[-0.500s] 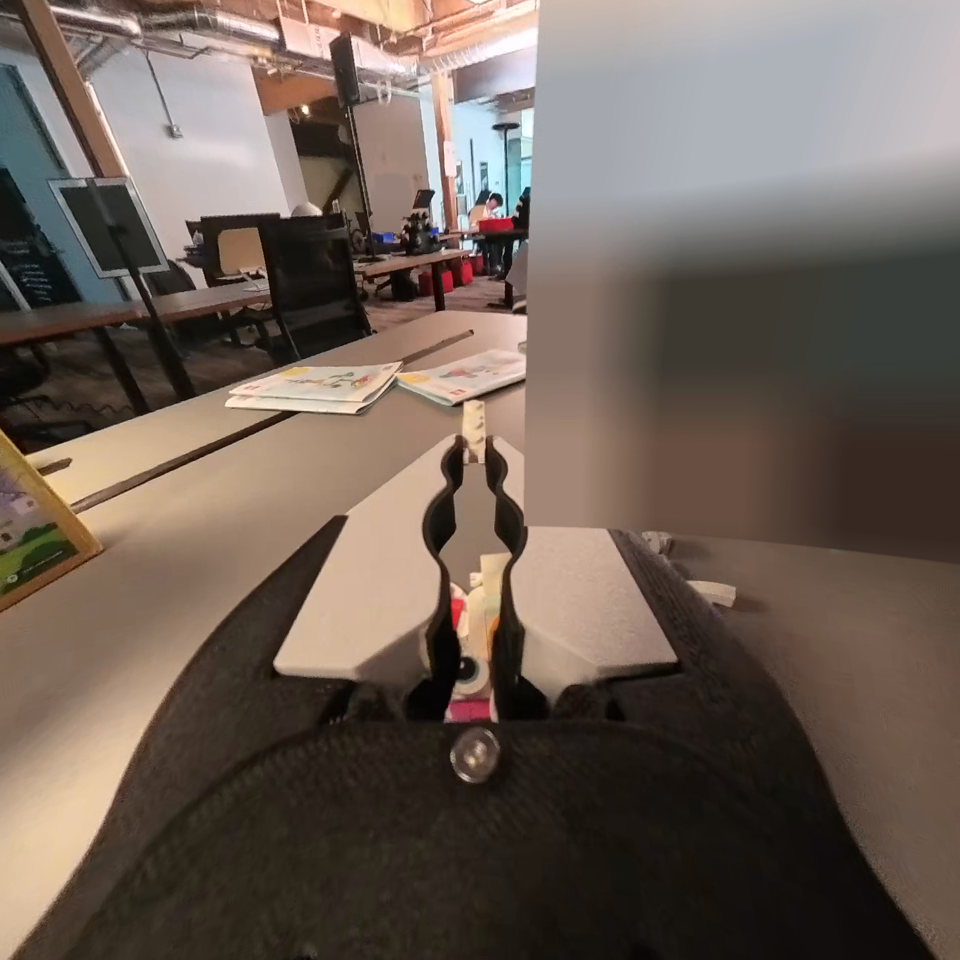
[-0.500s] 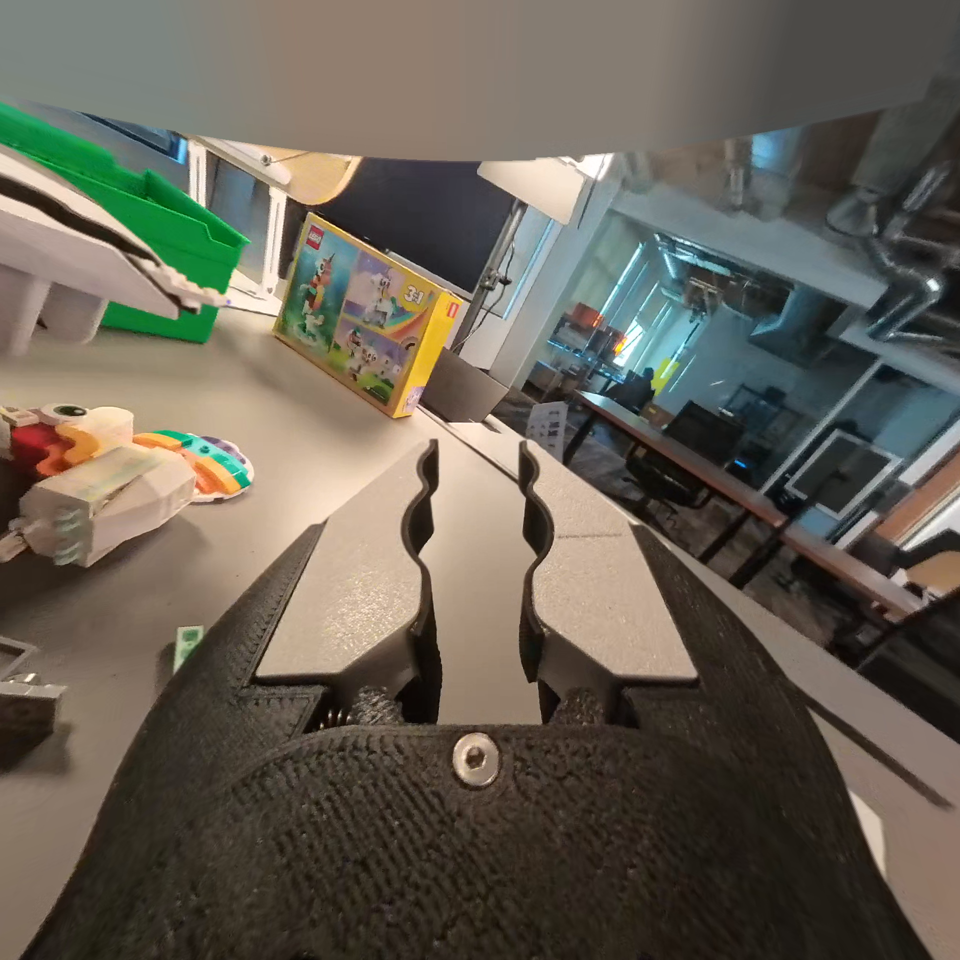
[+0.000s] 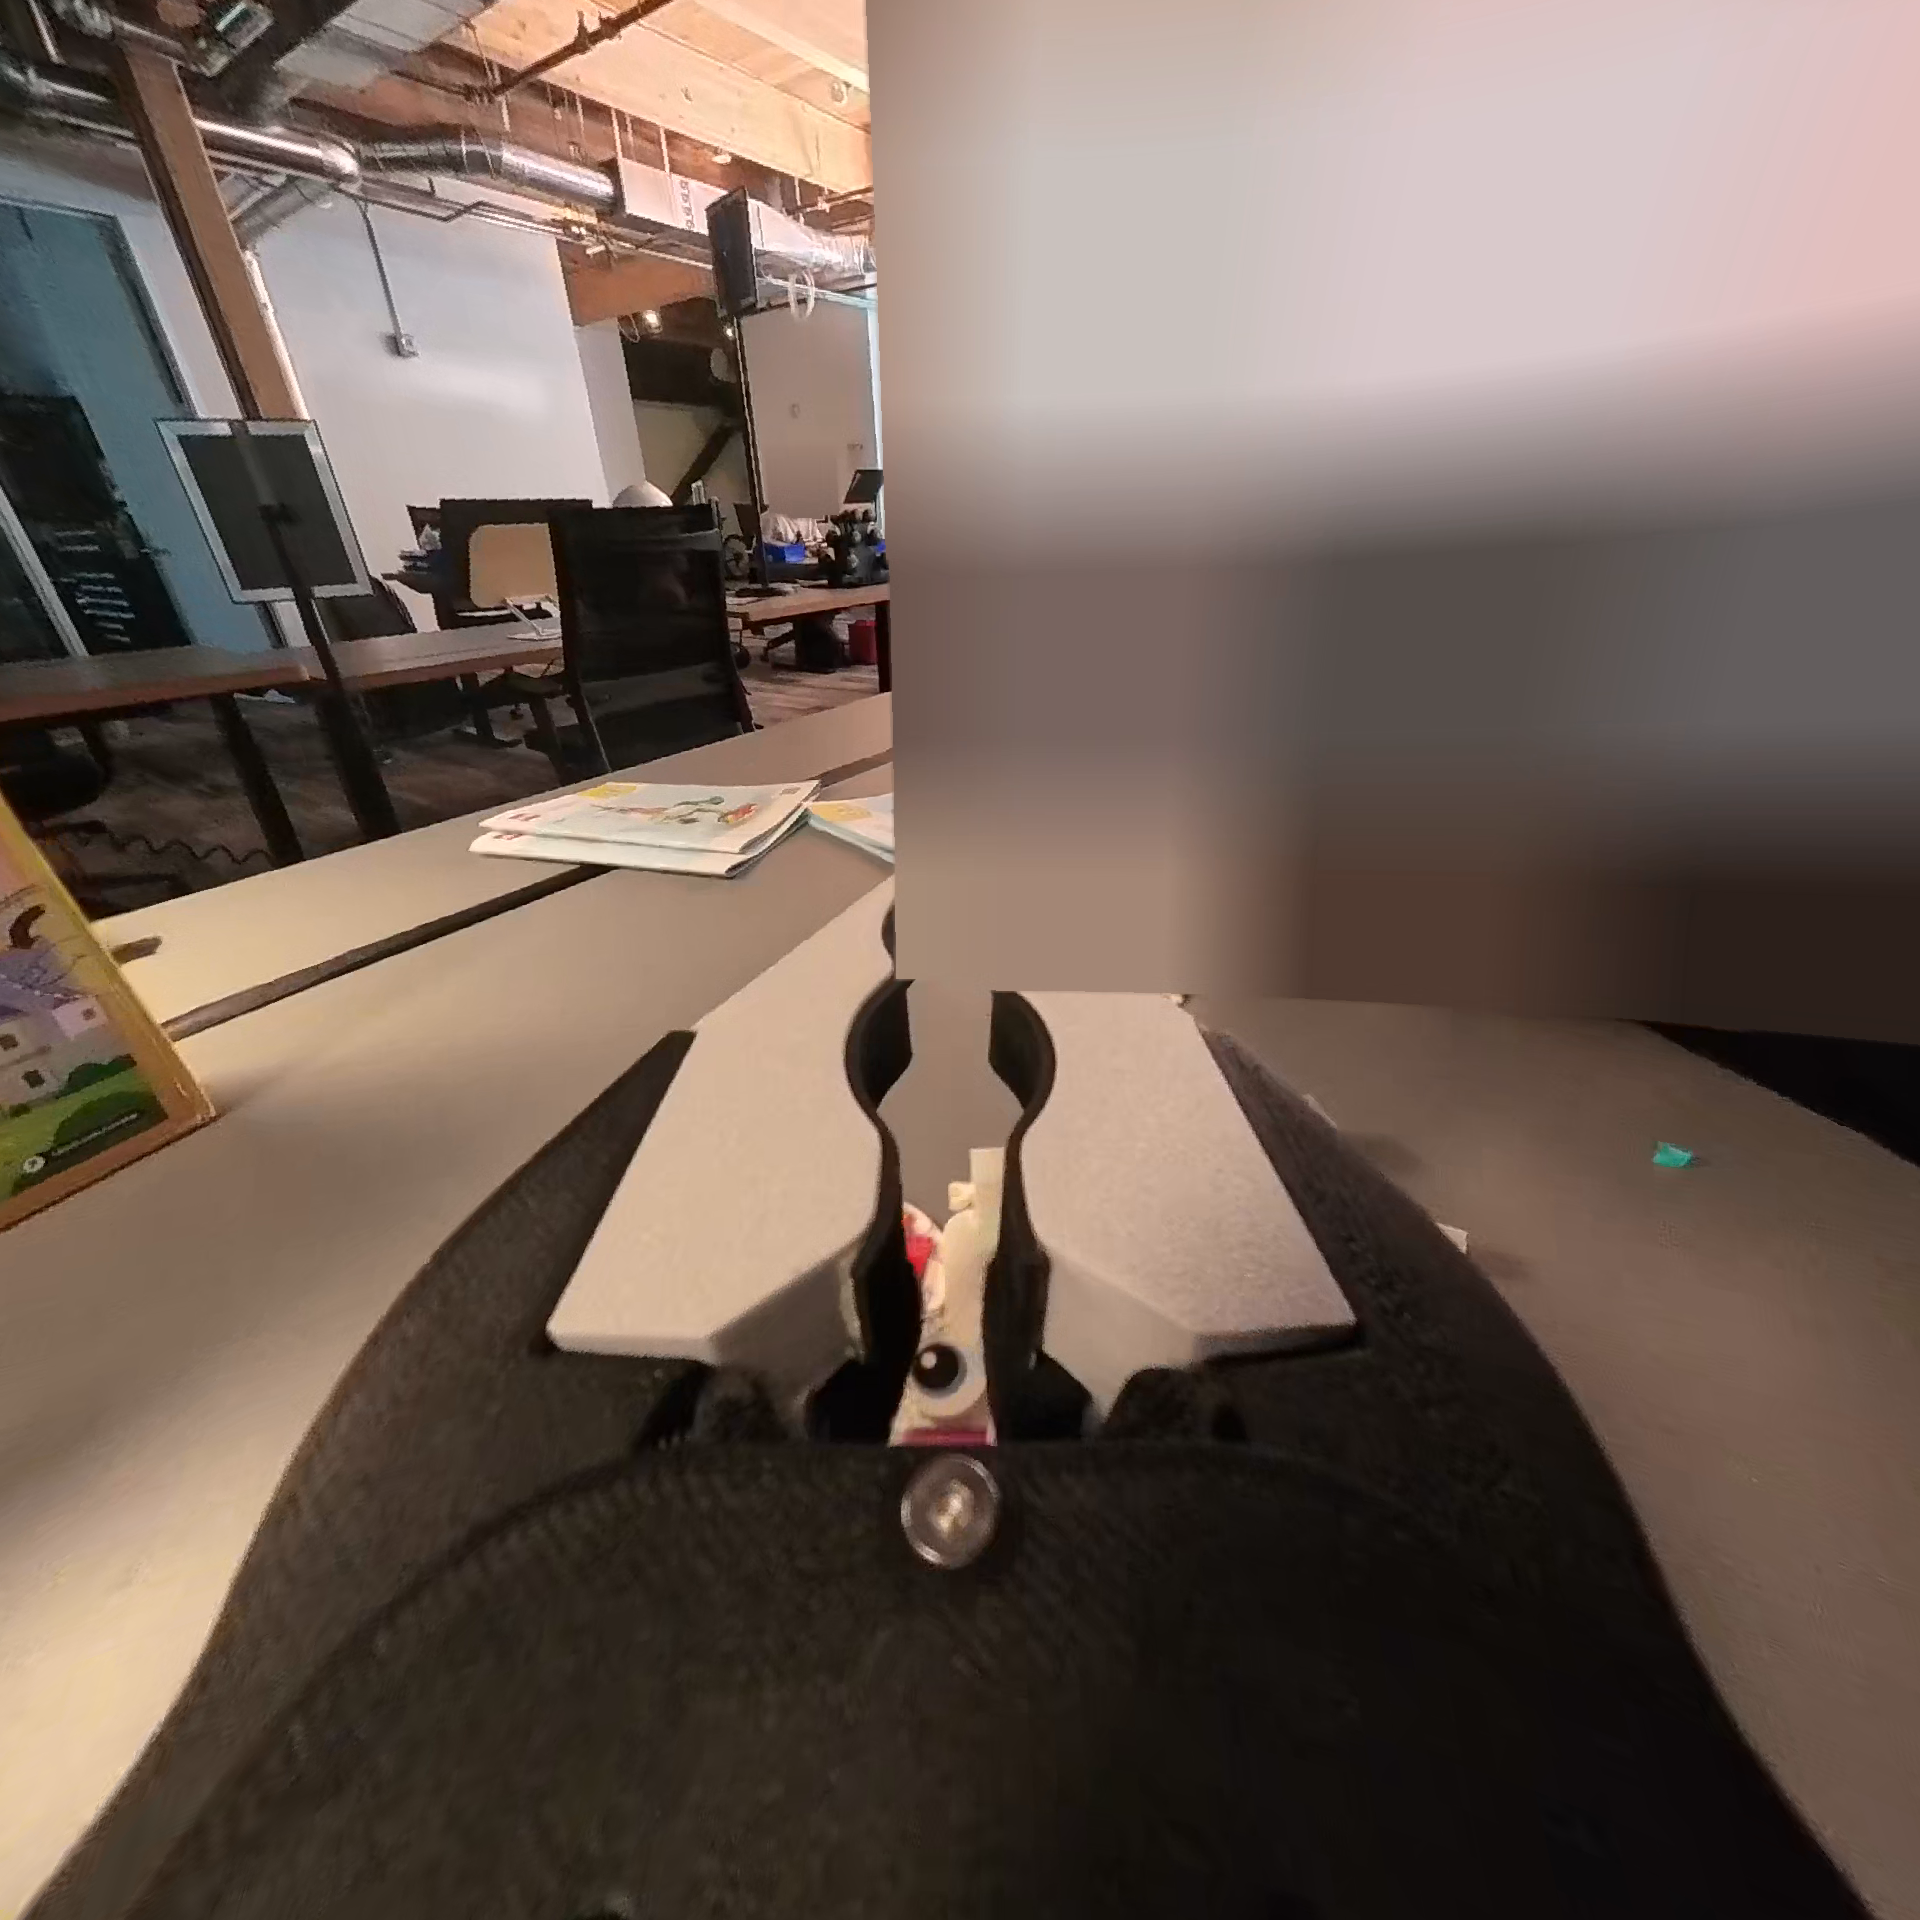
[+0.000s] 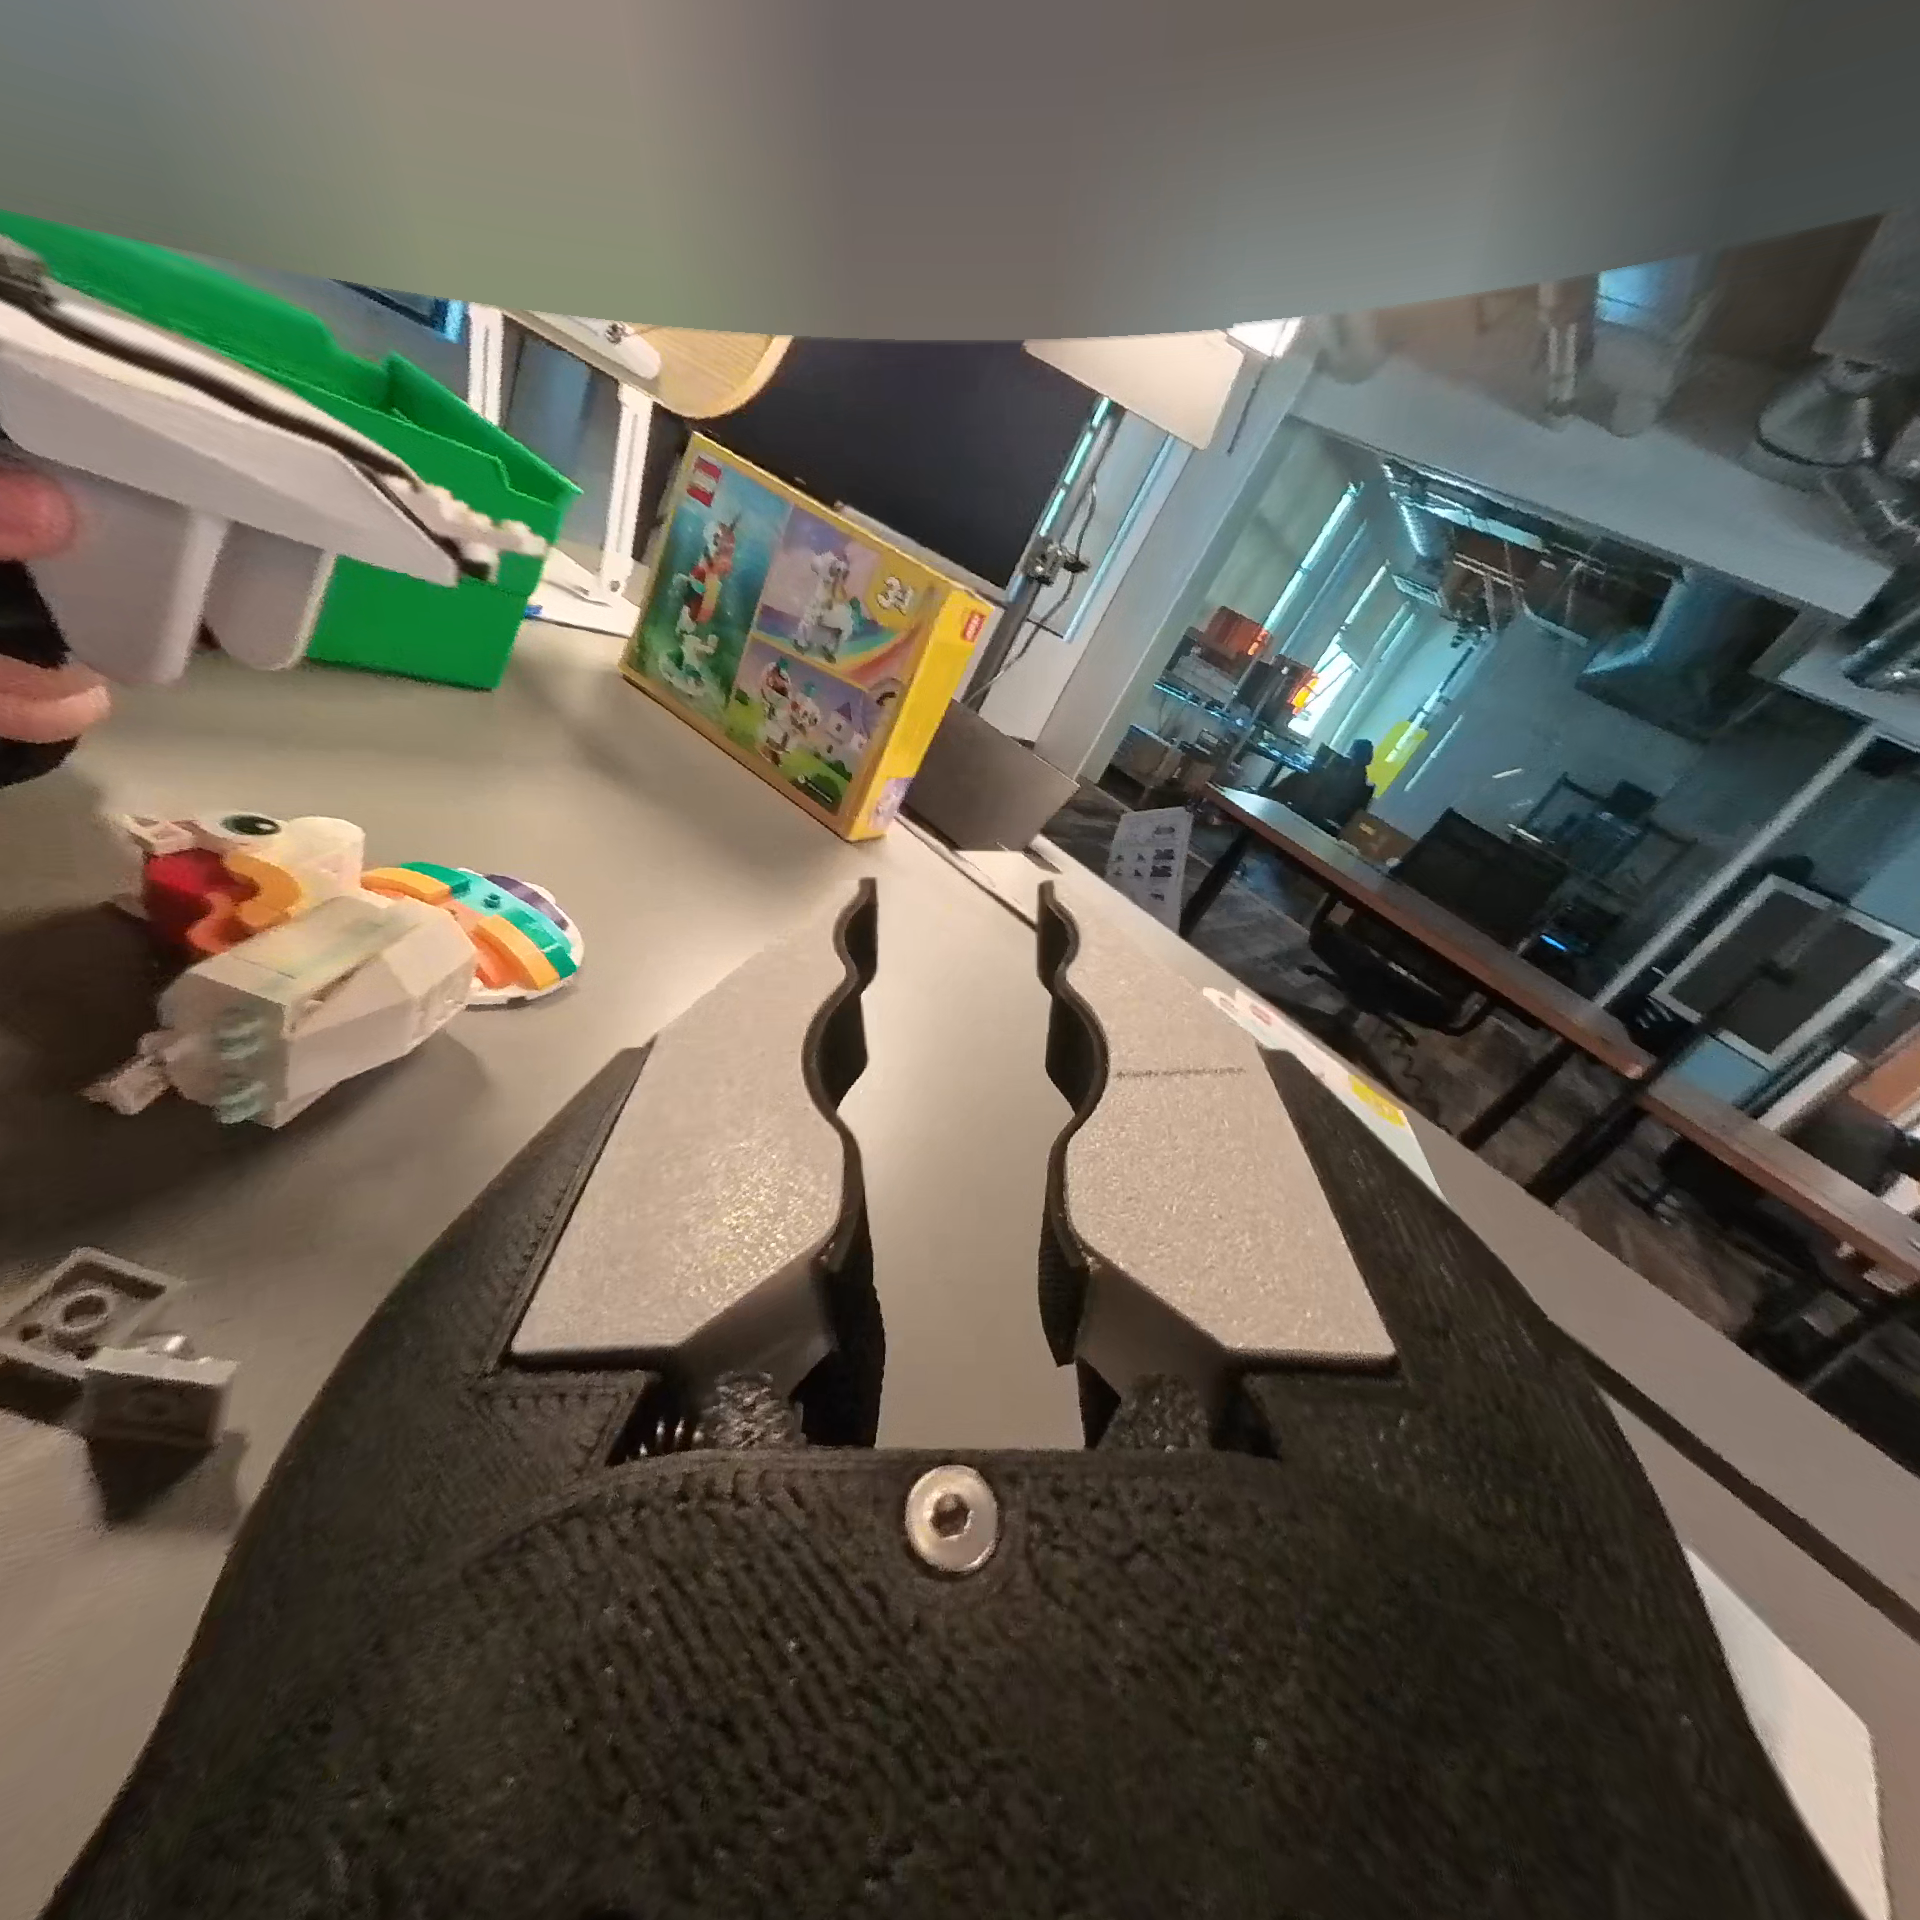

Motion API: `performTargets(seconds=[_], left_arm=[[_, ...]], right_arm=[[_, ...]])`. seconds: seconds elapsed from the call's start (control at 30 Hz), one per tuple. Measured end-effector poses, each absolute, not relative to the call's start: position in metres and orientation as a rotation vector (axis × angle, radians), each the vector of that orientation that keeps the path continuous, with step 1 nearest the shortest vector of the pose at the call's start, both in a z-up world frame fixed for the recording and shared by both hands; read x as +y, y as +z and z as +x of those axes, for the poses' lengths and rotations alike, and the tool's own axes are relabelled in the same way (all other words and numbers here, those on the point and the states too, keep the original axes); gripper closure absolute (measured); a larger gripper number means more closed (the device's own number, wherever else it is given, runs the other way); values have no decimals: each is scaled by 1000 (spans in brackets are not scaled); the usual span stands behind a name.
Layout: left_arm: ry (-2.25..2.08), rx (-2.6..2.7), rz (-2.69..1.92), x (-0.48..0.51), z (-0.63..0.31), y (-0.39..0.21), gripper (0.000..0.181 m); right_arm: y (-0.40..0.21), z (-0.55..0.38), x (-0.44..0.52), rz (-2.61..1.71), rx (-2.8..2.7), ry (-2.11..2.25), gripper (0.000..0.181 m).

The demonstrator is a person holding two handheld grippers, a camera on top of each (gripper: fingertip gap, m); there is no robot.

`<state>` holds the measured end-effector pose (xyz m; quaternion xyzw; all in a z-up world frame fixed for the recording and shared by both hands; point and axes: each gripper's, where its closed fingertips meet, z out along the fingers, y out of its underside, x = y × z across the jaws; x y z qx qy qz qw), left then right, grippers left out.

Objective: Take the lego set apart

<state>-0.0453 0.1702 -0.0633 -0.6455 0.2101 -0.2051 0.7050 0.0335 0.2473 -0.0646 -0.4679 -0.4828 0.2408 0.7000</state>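
The grey table point(image 4: 644, 800) stands in an open office. The green bin point(image 4: 436, 613) hides its contents. The lego model point(image 4: 301, 966) lies on the table under the left gripper point(image 4: 473, 551) (nearly closed on a small white piece point(image 4: 499, 537)). The right gripper point(image 4: 956, 904) is wide apart, empty.

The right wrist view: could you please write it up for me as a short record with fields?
Model: white lego figure with rainbow arch, lying on the grey table, mostly assembled
Loose parts: dark grey lego pieces, apart from the figure
Left gripper: shut on a small white lego piece, held above the table
Right gripper: open, empty
Background: green plastic bin, yellow cardboard box
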Motion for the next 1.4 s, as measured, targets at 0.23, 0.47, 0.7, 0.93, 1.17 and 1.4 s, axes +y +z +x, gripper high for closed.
performTargets(seconds=[0.23,0.47,0.7,0.93,1.17,1.4], left_arm=[[-310,586,-1316,163,-19,-47,174],[3,671,-1249,173,1,-43,174],[187,709,-1266,192,7,-52,174],[149,749,-1260,192,15,-56,174],[72,717,-1355,194,12,-64,173],[-137,677,-1385,177,16,-58,135]], right_arm=[[-58,36,241,-1089,-1052,789,148],[-35,25,216,-1244,-880,1538,155],[-38,15,206,-1437,-709,2013,155],[-50,8,199,-1509,-675,2206,156],[-49,6,192,-1413,-792,2111,175],[-37,18,188,-1089,-1053,1562,175]])
